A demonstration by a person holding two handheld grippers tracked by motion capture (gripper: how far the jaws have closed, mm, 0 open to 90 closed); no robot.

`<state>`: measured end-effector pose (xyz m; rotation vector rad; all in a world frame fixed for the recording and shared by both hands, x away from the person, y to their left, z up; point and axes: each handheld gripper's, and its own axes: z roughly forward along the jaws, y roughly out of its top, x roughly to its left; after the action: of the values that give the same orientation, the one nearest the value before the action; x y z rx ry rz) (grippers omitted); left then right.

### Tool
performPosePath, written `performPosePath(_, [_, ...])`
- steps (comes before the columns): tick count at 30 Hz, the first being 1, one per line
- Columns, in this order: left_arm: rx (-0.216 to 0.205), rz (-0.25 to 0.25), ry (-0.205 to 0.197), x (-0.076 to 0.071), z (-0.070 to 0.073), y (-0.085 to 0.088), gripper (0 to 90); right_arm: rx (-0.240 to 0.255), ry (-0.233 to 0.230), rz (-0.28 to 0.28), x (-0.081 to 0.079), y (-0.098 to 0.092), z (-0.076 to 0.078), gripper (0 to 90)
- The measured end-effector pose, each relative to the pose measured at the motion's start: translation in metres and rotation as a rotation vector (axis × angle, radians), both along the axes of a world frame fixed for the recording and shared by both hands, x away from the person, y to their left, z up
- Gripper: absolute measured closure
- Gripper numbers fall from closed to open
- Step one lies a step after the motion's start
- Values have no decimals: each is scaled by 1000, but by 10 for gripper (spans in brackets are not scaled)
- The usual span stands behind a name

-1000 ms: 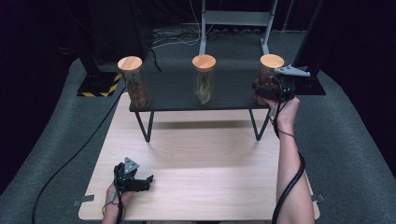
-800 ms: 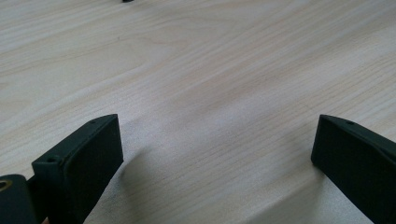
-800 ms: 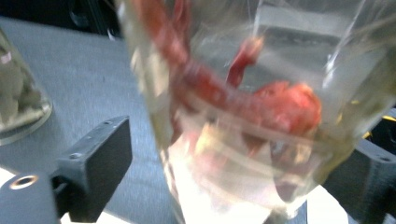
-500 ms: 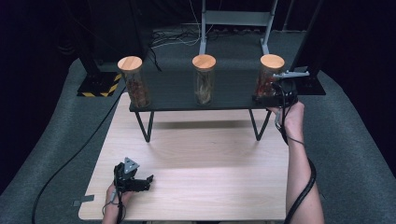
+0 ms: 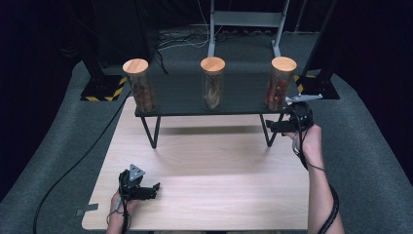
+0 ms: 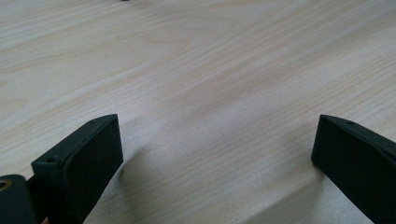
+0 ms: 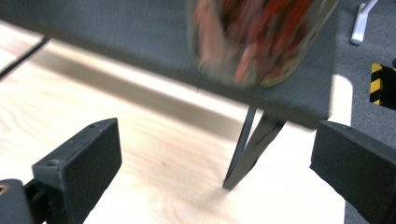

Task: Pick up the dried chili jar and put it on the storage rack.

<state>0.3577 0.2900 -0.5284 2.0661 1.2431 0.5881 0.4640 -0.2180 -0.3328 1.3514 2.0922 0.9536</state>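
High cam looks down on table (image 5: 209, 165); finger cams sit close, right one blurry, prob. facing shelf (image 7: 140, 42).

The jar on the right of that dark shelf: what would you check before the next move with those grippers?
1. Right jar upright on the shelf, lid on: ok.
2. Right gripper free of the jar: ok; its jaws have just been opening, with nothing between them.
3. Jar far enough from the shelf's front edge: cannot tell.
4. Other two jars, left jar and middle jar, upright: ok.
5. Left gripper open, low over the table, nothing between its jaws: ok.
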Motion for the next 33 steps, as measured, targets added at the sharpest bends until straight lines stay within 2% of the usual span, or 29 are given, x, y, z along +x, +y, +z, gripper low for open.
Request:
performPosePath(10, [2,0,-2,0,0,0,13,-33,69,56,-14,11,-38,0])
performPosePath(16, [0,0,0,0,0,0,13,-12,101,75,-29,15,-62,0])
performPosePath(24, [-1,3,-2,0,0,-1,13,-29,126,117,-55,20,-87,0])
performPosePath(28, [-2,2,-2,0,0,-1,14,-34,136,124,-69,21,-106,0])
performPosePath(33, [1,2,-4,0,0,-1,15,-31,149,128,-86,22,-137,0])
